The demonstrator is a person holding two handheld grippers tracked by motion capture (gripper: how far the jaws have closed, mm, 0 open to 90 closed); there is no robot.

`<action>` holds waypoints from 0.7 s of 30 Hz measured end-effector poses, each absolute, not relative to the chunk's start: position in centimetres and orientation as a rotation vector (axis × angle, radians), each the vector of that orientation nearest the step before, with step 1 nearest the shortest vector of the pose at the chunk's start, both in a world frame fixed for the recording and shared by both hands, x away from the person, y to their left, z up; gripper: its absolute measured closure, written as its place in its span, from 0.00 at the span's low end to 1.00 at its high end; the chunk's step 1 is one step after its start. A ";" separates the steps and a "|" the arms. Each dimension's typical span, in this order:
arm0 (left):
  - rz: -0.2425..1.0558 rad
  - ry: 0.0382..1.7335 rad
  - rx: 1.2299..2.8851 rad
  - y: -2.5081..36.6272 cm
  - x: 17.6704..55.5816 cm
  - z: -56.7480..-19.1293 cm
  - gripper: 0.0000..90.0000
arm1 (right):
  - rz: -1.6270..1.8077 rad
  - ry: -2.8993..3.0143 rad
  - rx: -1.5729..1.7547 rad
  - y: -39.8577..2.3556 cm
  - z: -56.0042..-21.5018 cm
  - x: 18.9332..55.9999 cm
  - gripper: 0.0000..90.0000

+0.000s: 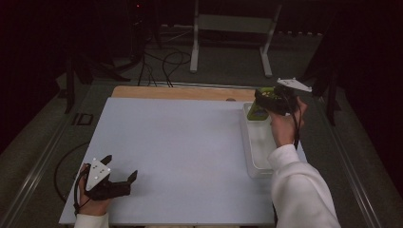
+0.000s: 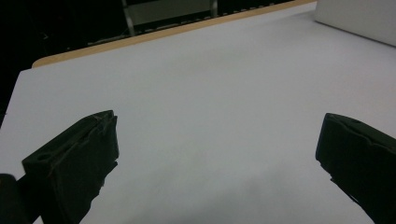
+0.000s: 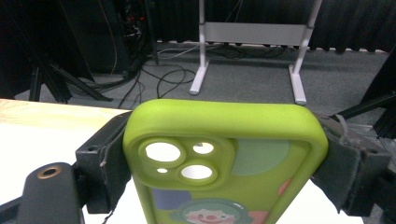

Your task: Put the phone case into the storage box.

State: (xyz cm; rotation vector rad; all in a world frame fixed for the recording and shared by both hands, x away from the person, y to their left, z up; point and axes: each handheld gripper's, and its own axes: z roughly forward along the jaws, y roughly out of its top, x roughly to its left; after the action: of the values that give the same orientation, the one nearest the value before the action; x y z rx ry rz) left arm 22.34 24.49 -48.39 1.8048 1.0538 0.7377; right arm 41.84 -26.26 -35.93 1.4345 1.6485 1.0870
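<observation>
Right gripper [image 3: 224, 158]: fingers [image 3: 105, 158] pressed against both long edges of a lime-green phone case [image 3: 224, 154], holding it crosswise between them. Case back faces the right gripper view; three camera cut-outs near the upper left corner, a cartoon face with teal hair printed lower down, pale coloured patches to the right. In the high view the right gripper [image 1: 273, 100] is raised above the far end of a white tray [image 1: 256, 156], with the phone case [image 1: 259, 113] held over that end; whether the case touches the tray cannot be told. Grey three-cornered plate [image 1: 294, 84] sits on top of the gripper. The right hand [image 1: 284, 126] grips it from behind, a white sleeve [image 1: 299, 190] running down to the bottom edge.

Left gripper [image 1: 119, 168]: fingers [image 2: 74, 163] spread wide, nothing between them, only bare white surface beneath. It lies low at the near left corner of the desk [image 1: 180, 152], well apart from the tray. Left hand [image 1: 92, 199] wrapped around its body; a cable trails off the desk edge.

Desk: white top, a wooden strip [image 1: 180, 92] along the far edge. Tray: long, lying along the right side.

Beyond: grey floor, loose black cables [image 1: 164, 64], a white metal stand [image 1: 233, 28].
</observation>
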 end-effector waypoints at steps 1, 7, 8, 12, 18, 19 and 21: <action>0.737 1.054 1.805 24.5 22.3 -48.4 0.00 | 1.085 1.652 1.435 -26.3 -36.0 41.9 0.17; 0.737 1.054 1.806 24.5 22.3 -48.4 0.00 | 1.073 1.645 1.448 -26.4 -36.0 42.2 0.17; 0.737 1.053 1.807 24.5 22.3 -48.4 0.00 | 1.070 1.647 1.448 -26.4 -36.0 42.3 0.17; 0.737 1.052 1.805 24.5 22.3 -48.4 0.00 | 1.059 1.644 1.455 -26.5 -36.2 42.5 0.17; 0.736 1.054 1.808 24.5 22.3 -48.4 0.00 | 1.046 1.639 1.465 -26.7 -36.4 42.9 0.17; 0.736 1.053 1.807 24.5 22.3 -48.4 0.00 | 1.041 1.639 1.468 -26.6 -36.5 43.0 0.17; 0.737 1.053 1.804 24.5 22.3 -48.4 0.00 | 1.041 1.642 1.469 -26.6 -36.6 43.1 0.17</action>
State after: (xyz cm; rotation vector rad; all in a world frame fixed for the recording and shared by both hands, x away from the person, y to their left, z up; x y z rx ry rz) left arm 22.32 24.53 -48.39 1.8044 1.0529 0.7375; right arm 43.13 -26.62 -36.64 1.4694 1.6421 1.0406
